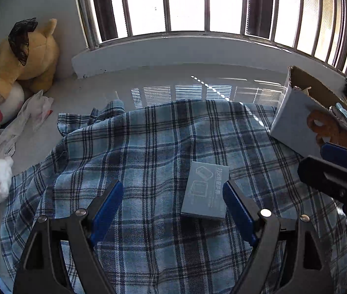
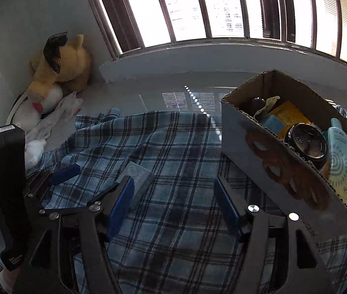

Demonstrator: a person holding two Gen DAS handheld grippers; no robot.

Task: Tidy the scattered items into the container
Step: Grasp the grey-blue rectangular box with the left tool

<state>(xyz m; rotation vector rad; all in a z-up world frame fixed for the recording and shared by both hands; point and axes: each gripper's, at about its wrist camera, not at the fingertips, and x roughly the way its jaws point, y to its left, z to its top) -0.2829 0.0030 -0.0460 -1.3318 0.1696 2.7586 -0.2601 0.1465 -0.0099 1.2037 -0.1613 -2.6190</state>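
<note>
1. Left gripper point(image 1: 173, 203) is hovering over the plaid cloth point(image 1: 149, 147), jaws apart and holding nothing; the small grey box point(image 1: 206, 192) is lying flat just inside its right finger.
2. Right gripper point(image 2: 173, 203) is also spread wide and empty, idling just left of the cardboard box point(image 2: 271, 161).
3. Cardboard box is already holding a bottle point(image 2: 340, 156) and a dark jar point(image 2: 305, 144).
4. Step looks like pick-up of the small grey box.
5. Next: shift left gripper right to straddle it, clamp, carry right to the cardboard box.

left gripper point(image 1: 173, 201) jaws spread wide, right gripper point(image 2: 173, 196) jaws spread wide
</note>
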